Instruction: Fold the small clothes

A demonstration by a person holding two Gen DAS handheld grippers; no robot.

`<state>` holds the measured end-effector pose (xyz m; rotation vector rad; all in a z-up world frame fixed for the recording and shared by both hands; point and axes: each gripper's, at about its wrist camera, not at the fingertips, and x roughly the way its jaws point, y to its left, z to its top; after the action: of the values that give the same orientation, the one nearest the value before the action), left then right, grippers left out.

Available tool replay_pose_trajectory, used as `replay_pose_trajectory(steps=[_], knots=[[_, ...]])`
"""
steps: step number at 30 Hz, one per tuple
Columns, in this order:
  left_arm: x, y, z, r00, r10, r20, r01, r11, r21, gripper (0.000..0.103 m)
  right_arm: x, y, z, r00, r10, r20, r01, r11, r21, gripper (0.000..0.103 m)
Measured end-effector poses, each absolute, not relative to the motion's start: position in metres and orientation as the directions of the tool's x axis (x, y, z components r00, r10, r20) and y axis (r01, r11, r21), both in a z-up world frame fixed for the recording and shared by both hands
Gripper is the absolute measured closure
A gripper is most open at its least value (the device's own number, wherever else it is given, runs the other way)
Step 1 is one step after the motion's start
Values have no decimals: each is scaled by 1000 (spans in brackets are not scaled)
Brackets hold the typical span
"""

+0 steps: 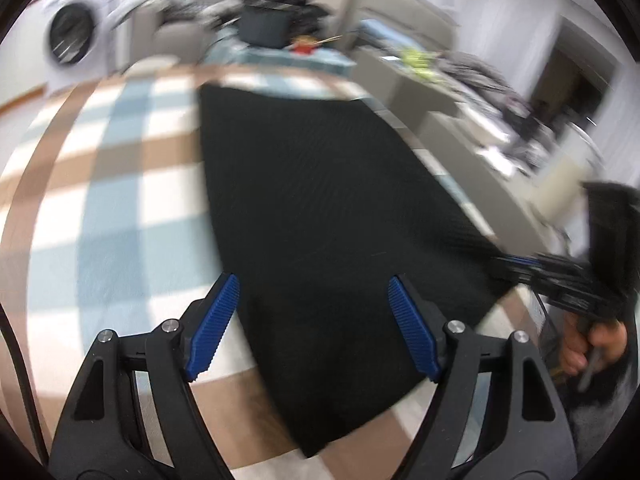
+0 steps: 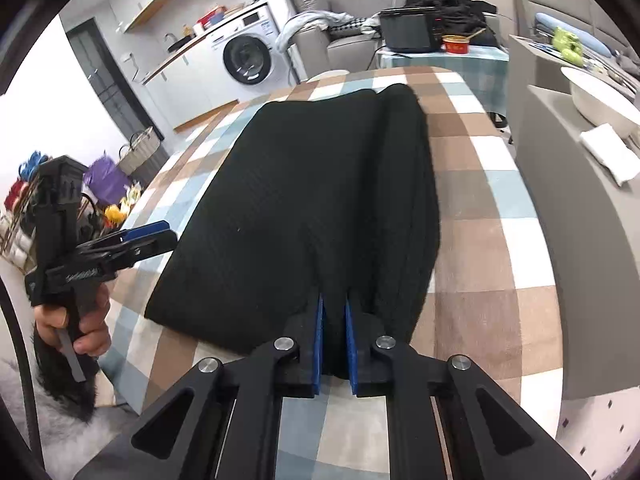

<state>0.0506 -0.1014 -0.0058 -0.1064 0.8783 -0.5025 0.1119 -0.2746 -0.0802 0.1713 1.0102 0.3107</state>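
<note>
Black knit garment (image 2: 304, 200) lies flat on the checked desk (image 2: 500, 240), its right side already doubled over into a long fold; at least one more fold seems left. Left claw (image 1: 312, 320) hovers spread and empty above the near left edge. Right claw (image 2: 333, 344) is clenched on the near hem. The left view is blurred, so the cloth's edges there are hard to make out.

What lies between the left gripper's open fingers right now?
In the left wrist view, only the near end of the black garment on the checked tablecloth lies under the left gripper; nothing is pinched.
</note>
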Motion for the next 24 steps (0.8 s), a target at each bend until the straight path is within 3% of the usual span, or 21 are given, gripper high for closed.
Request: replay_pose_trajectory(steps=[3, 6, 8, 11, 13, 16, 18, 19, 24], knots=[[46, -129, -8, 490, -514, -704, 497, 828, -259, 28, 111, -277, -92, 475, 320, -820, -142, 947, 287, 93], [43, -146, -24, 404, -523, -751, 543, 797, -264, 38, 104, -277, -77, 511, 352, -784, -161, 935, 315, 93], [38, -149, -33, 365, -514, -776, 554, 790, -263, 38, 95, -280, -68, 523, 370, -767, -161, 927, 338, 94], [28, -144, -39, 359, -511, -781, 569, 783, -251, 38, 98, -283, -88, 458, 284, -842, -109, 958, 265, 94], [22, -139, -38, 358, -504, -786, 574, 783, -241, 38, 100, -286, -92, 441, 300, -846, -95, 953, 288, 92], [21, -124, -31, 366, -506, -781, 529, 804, -272, 37, 99, -289, -79, 491, 304, -817, -91, 950, 299, 77], [24, -103, -24, 413, -516, -750, 462, 829, -315, 33, 104, -293, -78, 518, 287, -806, -50, 951, 307, 47], [29, -92, -22, 450, -499, -741, 411, 852, -324, 28, 105, -294, -79, 521, 289, -803, -37, 948, 317, 46], [56, -59, -37, 477, -432, -765, 238, 902, -361, 28, 119, -287, -88, 502, 324, -802, -50, 937, 347, 46]])
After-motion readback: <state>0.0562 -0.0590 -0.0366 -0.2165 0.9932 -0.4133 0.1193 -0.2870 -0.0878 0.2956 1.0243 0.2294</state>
